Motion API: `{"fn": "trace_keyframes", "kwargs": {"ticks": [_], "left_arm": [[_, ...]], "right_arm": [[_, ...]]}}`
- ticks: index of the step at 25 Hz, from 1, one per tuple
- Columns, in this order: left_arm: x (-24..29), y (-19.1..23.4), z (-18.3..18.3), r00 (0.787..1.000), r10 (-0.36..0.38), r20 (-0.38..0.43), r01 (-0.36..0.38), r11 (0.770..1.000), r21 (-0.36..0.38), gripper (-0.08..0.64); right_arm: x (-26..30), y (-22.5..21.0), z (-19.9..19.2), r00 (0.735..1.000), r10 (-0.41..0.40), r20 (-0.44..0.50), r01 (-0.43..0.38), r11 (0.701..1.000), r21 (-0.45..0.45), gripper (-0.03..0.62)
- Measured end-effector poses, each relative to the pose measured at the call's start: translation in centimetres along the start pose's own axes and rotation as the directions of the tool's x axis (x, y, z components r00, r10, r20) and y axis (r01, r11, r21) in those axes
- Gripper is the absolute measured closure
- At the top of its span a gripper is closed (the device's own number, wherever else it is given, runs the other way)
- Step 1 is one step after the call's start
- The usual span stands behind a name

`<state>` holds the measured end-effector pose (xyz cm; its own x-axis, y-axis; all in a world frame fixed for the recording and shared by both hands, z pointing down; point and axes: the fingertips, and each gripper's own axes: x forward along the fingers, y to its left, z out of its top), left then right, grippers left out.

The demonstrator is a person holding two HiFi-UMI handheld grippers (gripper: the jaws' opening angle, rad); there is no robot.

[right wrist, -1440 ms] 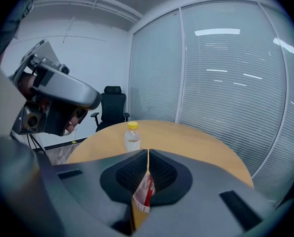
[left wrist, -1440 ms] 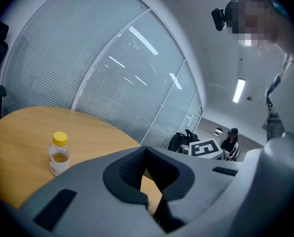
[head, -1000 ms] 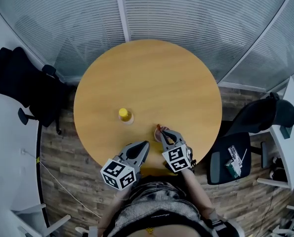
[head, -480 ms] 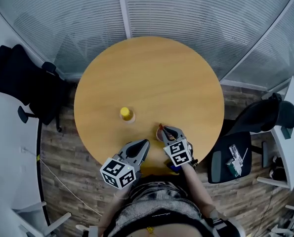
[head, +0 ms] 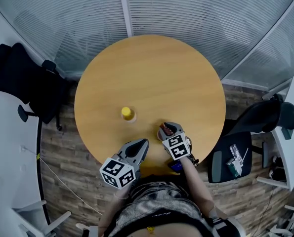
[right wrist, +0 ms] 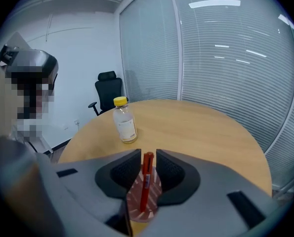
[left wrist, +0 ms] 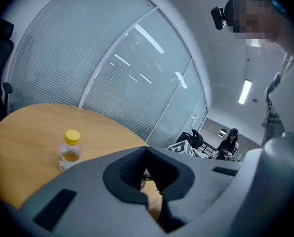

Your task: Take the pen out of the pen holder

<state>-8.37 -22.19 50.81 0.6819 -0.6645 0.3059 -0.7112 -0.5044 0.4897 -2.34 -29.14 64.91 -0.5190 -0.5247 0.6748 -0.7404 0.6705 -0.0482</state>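
A red pen (right wrist: 147, 179) stands upright in a small reddish pen holder (right wrist: 142, 209) near the front edge of the round wooden table (head: 151, 73). My right gripper (right wrist: 148, 157) hangs right over the holder (head: 162, 134), open by a narrow gap. The pen's top sits between its pads, with a sliver of room on each side. My left gripper (head: 144, 143) is held at the table's front edge, left of the holder. It (left wrist: 146, 154) is shut with nothing in it.
A small bottle with a yellow cap (head: 127, 114) stands on the table left of the holder and further back. Black office chairs (head: 23, 83) (head: 258, 117) flank the table. Glass walls with blinds curve behind it. A white desk (head: 292, 132) is at the right.
My right gripper has moved forward over the holder, so the pen now stands between its jaws. The left gripper has stayed in place.
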Motion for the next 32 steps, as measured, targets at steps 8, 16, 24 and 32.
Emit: {"fn": "trace_keyframes", "kwargs": {"ticks": [8, 16, 24, 32], "left_arm": [[0.0, 0.5, -0.2, 1.0, 0.014, -0.003, -0.014, 1.0, 0.006, 0.557], [0.2, 0.2, -0.3, 1.0, 0.003, -0.007, -0.003, 1.0, 0.006, 0.557], [0.3, -0.4, -0.4, 1.0, -0.012, -0.011, 0.012, 1.0, 0.012, 0.557], [0.3, -1.4, -0.7, 1.0, -0.023, -0.014, 0.023, 1.0, 0.017, 0.557]], "right_arm": [[1.3, -0.2, -0.6, 0.998, -0.042, -0.049, 0.039, 0.997, -0.061, 0.483], [1.0, -0.3, -0.5, 0.998, -0.062, -0.011, 0.061, 0.997, -0.053, 0.515], [0.3, -0.5, -0.4, 0.998, -0.053, 0.03, 0.054, 0.998, -0.04, 0.518], [-1.0, -0.4, -0.3, 0.996, -0.039, 0.081, 0.04, 0.999, -0.016, 0.518]]}}
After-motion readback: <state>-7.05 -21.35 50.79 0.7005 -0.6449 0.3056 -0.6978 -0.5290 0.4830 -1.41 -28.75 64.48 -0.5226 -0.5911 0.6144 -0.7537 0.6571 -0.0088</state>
